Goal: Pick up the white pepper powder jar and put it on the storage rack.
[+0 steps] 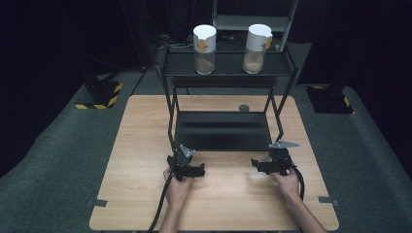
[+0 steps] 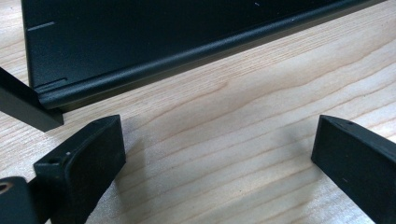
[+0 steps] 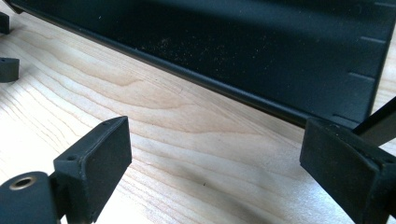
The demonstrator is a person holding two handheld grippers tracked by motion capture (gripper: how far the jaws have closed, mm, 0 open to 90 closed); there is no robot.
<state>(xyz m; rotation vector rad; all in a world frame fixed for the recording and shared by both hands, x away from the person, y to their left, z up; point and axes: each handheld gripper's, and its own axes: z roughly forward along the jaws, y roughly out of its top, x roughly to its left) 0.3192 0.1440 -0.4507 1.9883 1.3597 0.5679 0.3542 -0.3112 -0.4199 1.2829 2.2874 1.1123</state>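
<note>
A black two-shelf metal rack [image 1: 221, 131] stands on the wooden table [image 1: 145, 145]. On its top shelf are two clear jars, one on the left [image 1: 204, 49] and one on the right [image 1: 256, 48], each with a white top and brown contents. My left gripper [image 1: 200, 170] lies low on the table in front of the rack's left front leg, open and holding nothing. My right gripper [image 1: 254, 165] lies by the right front leg, also open and holding nothing. The left gripper view shows the left gripper [image 2: 217, 135] over bare wood, close to the lower shelf's edge [image 2: 163, 46]. In the right gripper view, the right gripper [image 3: 215, 133] sits the same way before that shelf [image 3: 257, 51].
A small dark round object [image 1: 244, 108] lies on the table behind the rack. Tape markers [image 1: 96, 202] sit at the front corners of the table. Grey carpet surrounds the table, with black stands and hazard-striped bases at the back left [image 1: 99, 99].
</note>
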